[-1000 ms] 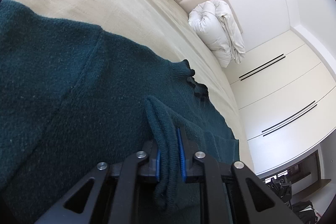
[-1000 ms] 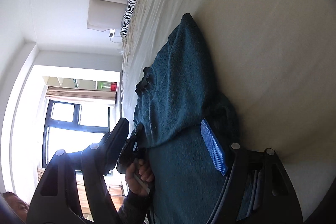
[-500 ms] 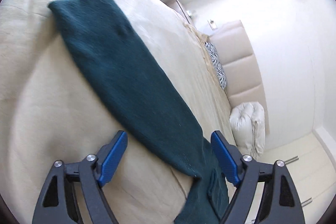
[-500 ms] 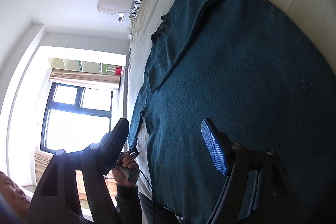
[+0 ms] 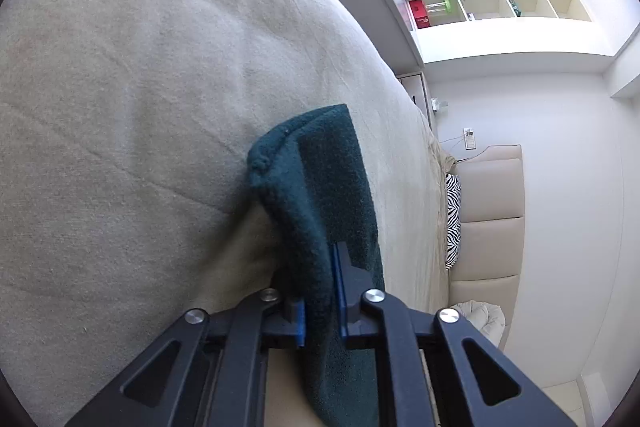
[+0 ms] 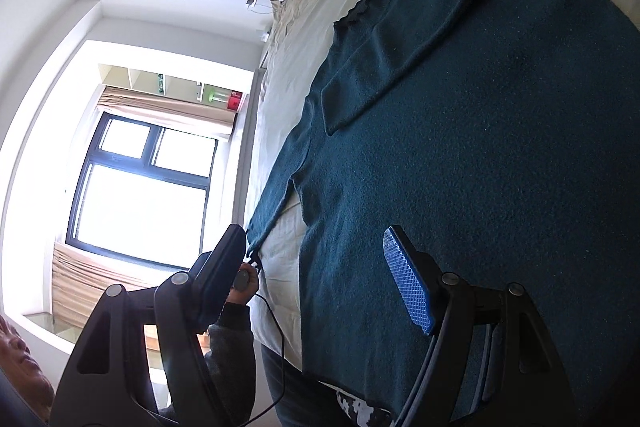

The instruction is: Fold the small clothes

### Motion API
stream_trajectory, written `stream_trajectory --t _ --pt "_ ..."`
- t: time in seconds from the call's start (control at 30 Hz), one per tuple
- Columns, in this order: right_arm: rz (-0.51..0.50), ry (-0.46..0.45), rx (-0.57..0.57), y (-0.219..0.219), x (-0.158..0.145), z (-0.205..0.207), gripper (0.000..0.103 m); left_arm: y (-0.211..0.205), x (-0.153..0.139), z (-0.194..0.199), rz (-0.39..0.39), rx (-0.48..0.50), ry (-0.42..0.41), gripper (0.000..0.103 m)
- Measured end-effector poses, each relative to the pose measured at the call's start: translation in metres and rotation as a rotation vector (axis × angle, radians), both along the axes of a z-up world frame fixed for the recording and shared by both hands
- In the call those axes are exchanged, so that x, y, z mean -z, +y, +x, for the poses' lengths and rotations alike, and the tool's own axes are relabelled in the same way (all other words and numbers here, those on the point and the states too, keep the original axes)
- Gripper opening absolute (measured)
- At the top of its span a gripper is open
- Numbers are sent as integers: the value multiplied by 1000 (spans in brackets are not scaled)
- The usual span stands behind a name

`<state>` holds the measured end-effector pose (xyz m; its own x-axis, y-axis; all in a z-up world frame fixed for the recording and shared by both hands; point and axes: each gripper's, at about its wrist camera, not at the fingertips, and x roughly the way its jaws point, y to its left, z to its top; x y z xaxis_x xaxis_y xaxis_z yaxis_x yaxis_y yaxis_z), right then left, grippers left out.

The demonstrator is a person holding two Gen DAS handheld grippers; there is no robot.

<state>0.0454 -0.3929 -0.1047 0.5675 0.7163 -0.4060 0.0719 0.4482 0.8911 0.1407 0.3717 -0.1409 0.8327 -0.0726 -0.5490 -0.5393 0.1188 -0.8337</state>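
One dark green sweater point(image 6: 460, 131) lies spread on the beige bed point(image 5: 140, 107); its sleeve end point(image 5: 320, 195) is pinched in the left gripper's point(image 5: 320, 311) jaws. The right gripper point(image 6: 316, 279) hovers above, jaws wide, holding nothing.

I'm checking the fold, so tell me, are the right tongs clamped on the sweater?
No, the right tongs stand wide open above the dark teal sweater, with nothing pressed between their pads.

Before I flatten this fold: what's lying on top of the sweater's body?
One sleeve lies folded across the teal sweater. The other sleeve's cuff is pinched in the left gripper. What lies beneath the sweater besides the bed is covered.
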Motion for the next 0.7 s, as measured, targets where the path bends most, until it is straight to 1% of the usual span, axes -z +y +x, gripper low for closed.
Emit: stream_trajectory --t 0.03,0.07,0.1,0.13,0.2,0.27,0.33,0.37,0.43,0.5,0.53,0.57,0.6,0.63,0.67,0.7 --pt "-1 -3 6 -2 0 -3 71 -7 -6 6 24 5 3 7" --pt "1 -4 13 -4 2 0 71 -12 -17 10 74 26 3 7" --pt "3 -5 20 -6 3 3 71 -16 -31 12 137 59 -4 8" --pt "4 -8 25 -9 4 1 71 -28 -47 20 205 102 -13 8" --pt "9 -6 39 -16 7 3 71 -64 -78 37 332 205 -42 8" --pt "17 -11 53 -20 9 6 71 -118 -109 60 470 347 -69 8" --pt "25 -16 65 -26 11 7 71 -189 -132 80 628 506 -96 8" --pt "31 -19 68 -29 11 9 71 -230 -139 87 725 598 -102 8" --pt "33 -23 76 -35 12 12 71 -314 -138 89 925 760 -111 8" --pt "24 -20 84 -41 13 18 71 -391 -119 81 1108 905 -111 9" --pt "9 -13 89 -43 14 23 71 -421 -103 75 1168 975 -101 9" --pt "-8 -7 89 -45 14 28 71 -443 -88 71 1203 1033 -89 9" --pt "-24 1 85 -46 14 34 71 -459 -74 66 1218 1076 -74 9" --pt "-39 10 84 -48 14 39 71 -465 -58 55 1227 1107 -48 11" --pt "-52 18 80 -48 15 46 71 -472 -47 55 1233 1135 -15 12" --pt "-60 24 73 -48 16 53 71 -474 -38 49 1237 1146 5 15"
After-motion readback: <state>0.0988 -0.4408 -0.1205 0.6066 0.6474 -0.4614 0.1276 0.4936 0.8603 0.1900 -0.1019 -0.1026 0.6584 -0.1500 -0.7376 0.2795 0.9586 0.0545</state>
